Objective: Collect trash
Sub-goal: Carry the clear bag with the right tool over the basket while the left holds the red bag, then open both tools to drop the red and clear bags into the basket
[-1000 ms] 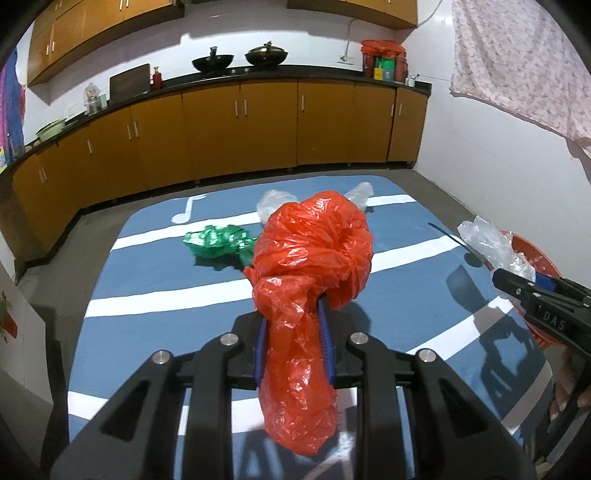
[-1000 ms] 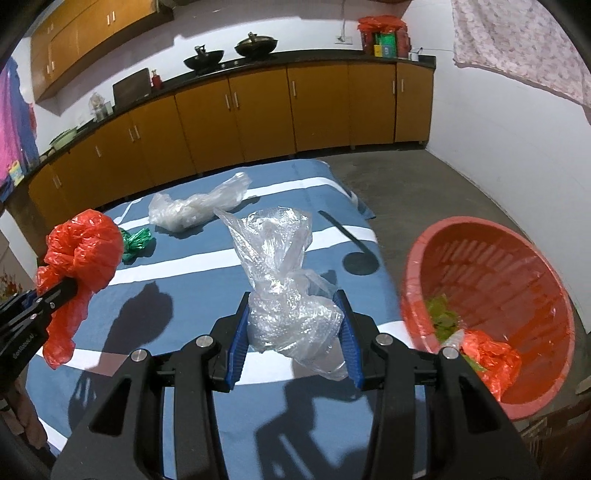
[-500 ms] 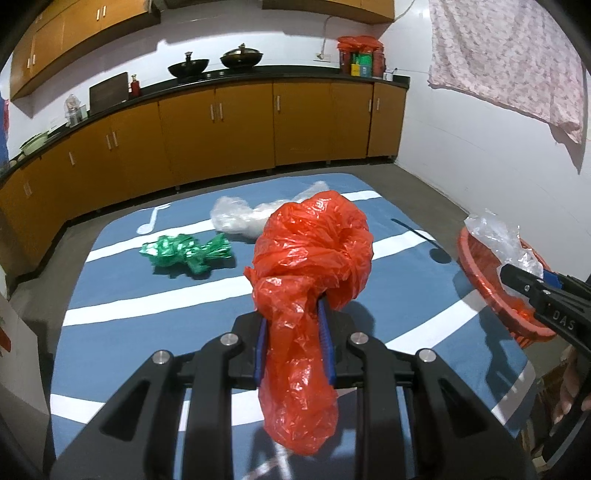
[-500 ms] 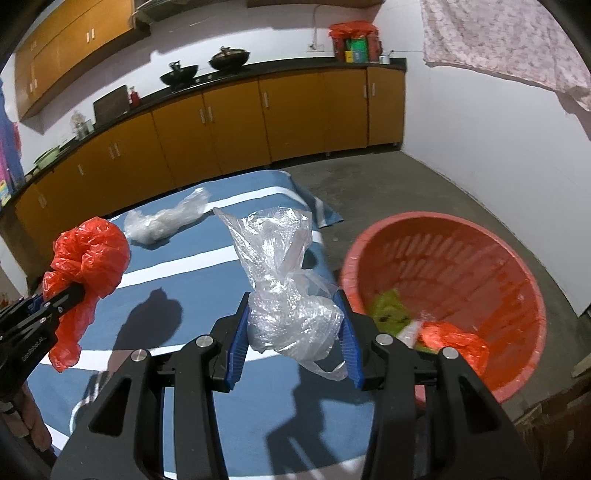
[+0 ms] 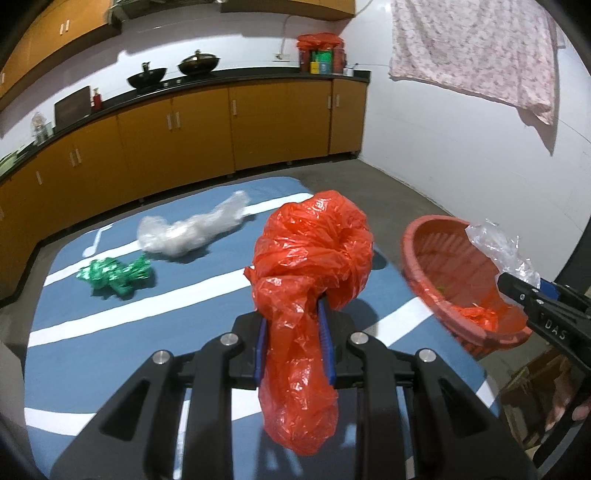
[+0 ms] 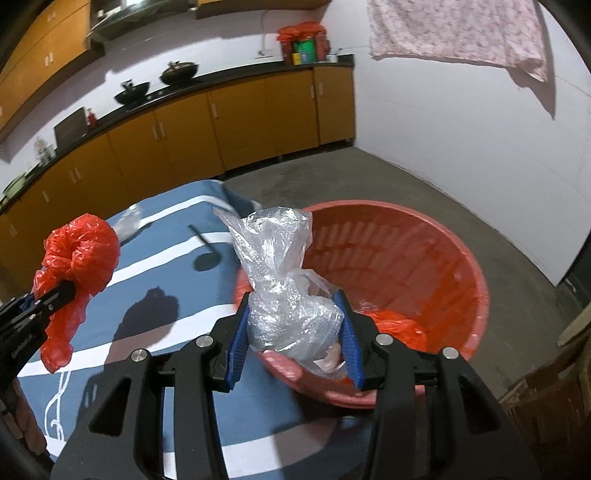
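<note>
Both grippers have swung toward the red basin (image 6: 424, 258): the right gripper (image 6: 293, 332), clenching the clear bag (image 6: 280, 288), now hangs over its rim, ready to drop; the left gripper (image 5: 293, 347) grips the red bag (image 5: 310, 266) beside it.

This is a home kitchen. A long run of orange-brown base cabinets (image 5: 236, 133) with small metal handles lines the far wall and bends round the left side, topped by a dark counter (image 5: 221, 75). Matching wall cabinets (image 5: 48, 33) hang above it. On the counter stand two dark woks (image 5: 173, 70), one with a lid, a small red bottle (image 5: 96, 100), and a stack of containers under a red plastic cover (image 5: 320, 51) near the corner. The walls are plain white and the floor (image 6: 369, 184) is bare grey concrete. A flowered cloth (image 5: 476, 55) hangs against the right-hand wall, a household touch.
</note>
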A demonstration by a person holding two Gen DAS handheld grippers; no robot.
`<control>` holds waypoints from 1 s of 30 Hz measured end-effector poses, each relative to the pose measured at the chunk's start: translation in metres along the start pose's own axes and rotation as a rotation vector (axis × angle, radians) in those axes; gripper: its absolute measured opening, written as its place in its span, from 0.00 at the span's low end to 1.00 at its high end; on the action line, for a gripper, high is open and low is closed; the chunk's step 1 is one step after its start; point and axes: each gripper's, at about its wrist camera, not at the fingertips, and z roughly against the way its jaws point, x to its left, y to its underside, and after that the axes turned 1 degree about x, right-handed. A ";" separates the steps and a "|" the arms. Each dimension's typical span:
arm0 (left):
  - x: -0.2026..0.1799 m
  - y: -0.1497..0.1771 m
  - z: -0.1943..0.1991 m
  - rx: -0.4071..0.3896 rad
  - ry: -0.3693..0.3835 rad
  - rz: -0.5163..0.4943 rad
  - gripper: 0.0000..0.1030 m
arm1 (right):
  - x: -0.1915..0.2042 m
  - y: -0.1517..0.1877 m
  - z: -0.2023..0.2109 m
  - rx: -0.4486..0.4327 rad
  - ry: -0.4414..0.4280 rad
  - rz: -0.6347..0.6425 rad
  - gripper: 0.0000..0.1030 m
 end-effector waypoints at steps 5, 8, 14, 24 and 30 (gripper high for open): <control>-0.024 -0.006 -0.009 0.003 0.033 -0.030 0.24 | -0.022 -0.002 0.001 -0.009 0.030 -0.039 0.43; -0.038 -0.009 -0.015 0.008 0.054 -0.045 0.24 | -0.032 -0.002 0.001 -0.012 0.047 -0.058 0.43; -0.067 -0.014 -0.028 0.015 0.105 -0.074 0.24 | -0.052 -0.004 -0.003 -0.011 0.071 -0.098 0.43; -0.119 -0.028 -0.053 0.026 0.195 -0.117 0.24 | -0.077 -0.014 -0.012 -0.021 0.082 -0.158 0.43; -0.140 -0.032 -0.071 0.042 0.221 -0.136 0.24 | -0.086 -0.019 -0.020 -0.025 0.086 -0.176 0.43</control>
